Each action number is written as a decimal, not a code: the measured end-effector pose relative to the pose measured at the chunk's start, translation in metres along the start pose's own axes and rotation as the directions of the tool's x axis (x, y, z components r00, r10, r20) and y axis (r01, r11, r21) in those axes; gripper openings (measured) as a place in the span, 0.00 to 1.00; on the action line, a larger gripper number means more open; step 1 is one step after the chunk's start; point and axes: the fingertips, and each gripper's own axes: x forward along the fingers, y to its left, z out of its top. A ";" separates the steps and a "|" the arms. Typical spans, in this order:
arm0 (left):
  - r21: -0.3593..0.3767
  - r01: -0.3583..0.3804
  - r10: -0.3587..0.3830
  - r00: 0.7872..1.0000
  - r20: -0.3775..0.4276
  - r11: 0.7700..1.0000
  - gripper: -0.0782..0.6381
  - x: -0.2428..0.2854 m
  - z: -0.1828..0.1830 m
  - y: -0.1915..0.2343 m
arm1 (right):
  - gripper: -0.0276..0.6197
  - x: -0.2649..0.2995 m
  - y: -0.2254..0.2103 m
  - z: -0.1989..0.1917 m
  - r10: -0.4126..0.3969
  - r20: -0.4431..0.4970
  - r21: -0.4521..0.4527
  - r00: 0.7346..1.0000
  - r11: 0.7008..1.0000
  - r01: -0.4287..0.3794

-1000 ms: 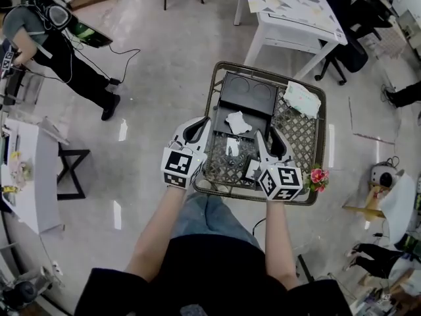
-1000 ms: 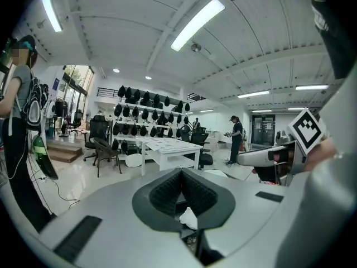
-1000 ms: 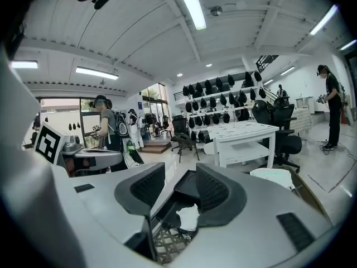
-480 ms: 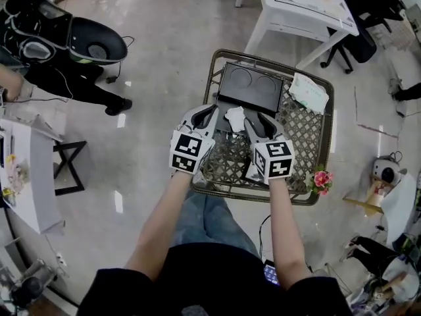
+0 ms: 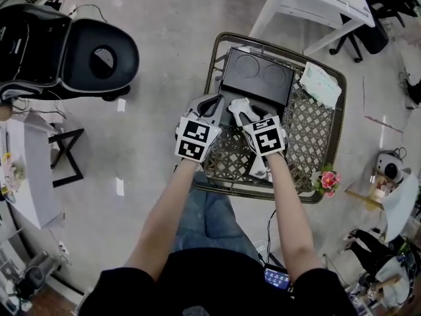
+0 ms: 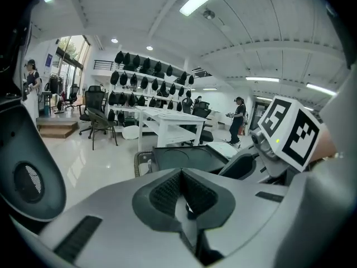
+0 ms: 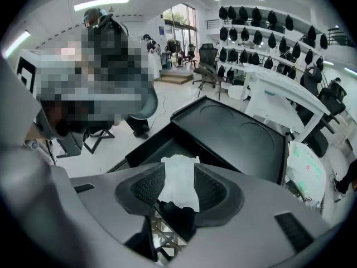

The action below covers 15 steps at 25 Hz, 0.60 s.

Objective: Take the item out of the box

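Hovering over the left side of the wire basket (image 5: 306, 128), the left gripper (image 5: 212, 104) is holding its jaws pressed together with nothing between them. Just right of it, the right gripper (image 5: 238, 109) is clamping a white wrapped item (image 7: 178, 175) at the near edge of the open black box (image 5: 258, 78), which is sitting in the basket's far part.
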 end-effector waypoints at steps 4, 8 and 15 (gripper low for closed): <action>-0.017 -0.011 0.011 1.000 -0.013 1.000 0.14 0.003 -0.011 0.002 | 0.28 0.023 0.008 -0.017 0.043 -0.120 -0.049 0.992 0.998 -0.050; -0.029 -0.017 0.017 1.000 -0.015 0.999 0.14 0.001 -0.017 0.003 | 0.26 0.037 0.011 -0.033 0.042 -0.232 -0.068 0.972 0.996 -0.060; -0.041 -0.028 0.027 1.000 -0.015 0.999 0.14 -0.002 -0.023 0.006 | 0.17 0.051 0.005 -0.038 -0.006 -0.263 -0.136 0.965 0.990 -0.031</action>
